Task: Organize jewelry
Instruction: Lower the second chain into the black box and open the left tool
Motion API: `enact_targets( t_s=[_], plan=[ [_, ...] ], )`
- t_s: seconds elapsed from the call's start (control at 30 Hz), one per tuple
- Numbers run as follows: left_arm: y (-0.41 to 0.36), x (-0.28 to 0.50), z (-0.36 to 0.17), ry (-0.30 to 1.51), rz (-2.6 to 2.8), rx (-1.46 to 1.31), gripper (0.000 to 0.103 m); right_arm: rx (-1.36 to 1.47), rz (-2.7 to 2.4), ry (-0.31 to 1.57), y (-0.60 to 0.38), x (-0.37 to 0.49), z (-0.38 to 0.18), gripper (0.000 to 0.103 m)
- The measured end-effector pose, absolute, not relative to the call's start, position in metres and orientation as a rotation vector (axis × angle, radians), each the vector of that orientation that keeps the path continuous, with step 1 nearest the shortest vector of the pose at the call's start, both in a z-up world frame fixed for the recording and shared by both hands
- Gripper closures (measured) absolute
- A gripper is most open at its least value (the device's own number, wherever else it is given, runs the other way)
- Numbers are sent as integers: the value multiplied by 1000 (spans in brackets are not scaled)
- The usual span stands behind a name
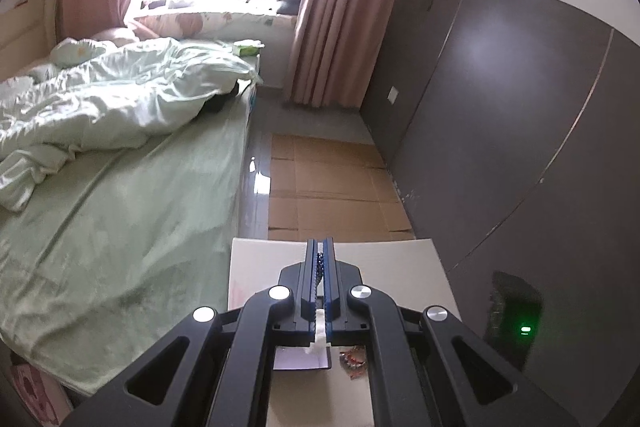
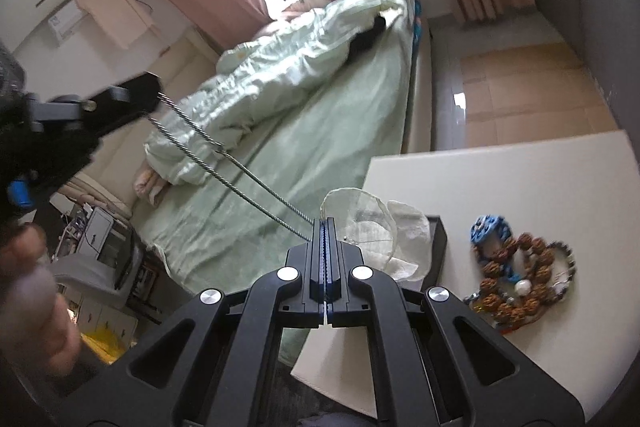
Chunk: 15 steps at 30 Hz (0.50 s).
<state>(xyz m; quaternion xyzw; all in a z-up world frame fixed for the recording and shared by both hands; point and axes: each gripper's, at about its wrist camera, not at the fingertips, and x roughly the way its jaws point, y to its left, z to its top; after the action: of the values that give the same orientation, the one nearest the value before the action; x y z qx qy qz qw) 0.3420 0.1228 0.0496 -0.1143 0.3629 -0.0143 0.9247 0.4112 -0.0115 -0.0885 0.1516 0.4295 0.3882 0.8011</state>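
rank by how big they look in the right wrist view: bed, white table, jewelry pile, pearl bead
1. bed
2. white table, though it is nearer the camera
3. jewelry pile
4. pearl bead

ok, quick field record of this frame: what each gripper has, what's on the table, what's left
left gripper: shut on one end of the chain necklace
right gripper: shut on the necklace's other end
necklace state: strung in the air between the two grippers, over the edge of the bed
table: white top, beside the bed
black box: on the table, open, white pouch or wrapping in it
bracelet pile: brown beads, blue piece, a pearl; on the table right of the box
left to do: pile not yet sorted
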Motion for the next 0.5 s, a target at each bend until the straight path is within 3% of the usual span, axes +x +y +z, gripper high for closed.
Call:
enact_targets(
  t_s=[0.1, 0.13, 0.23, 0.5],
  plan=[
    [126, 345, 41, 759, -24, -237, 103, 327, 807, 979, -4, 420, -110, 100],
    [127, 346, 38, 763, -23, -237, 103, 335, 799, 1001, -3, 422, -117, 94],
    [129, 349, 31, 776, -24, -231, 103, 384, 765, 1025, -13, 426, -133, 46],
    [118, 364, -1, 823, -53, -210, 102, 497, 639, 968, -82, 414, -151, 44]
  ],
)
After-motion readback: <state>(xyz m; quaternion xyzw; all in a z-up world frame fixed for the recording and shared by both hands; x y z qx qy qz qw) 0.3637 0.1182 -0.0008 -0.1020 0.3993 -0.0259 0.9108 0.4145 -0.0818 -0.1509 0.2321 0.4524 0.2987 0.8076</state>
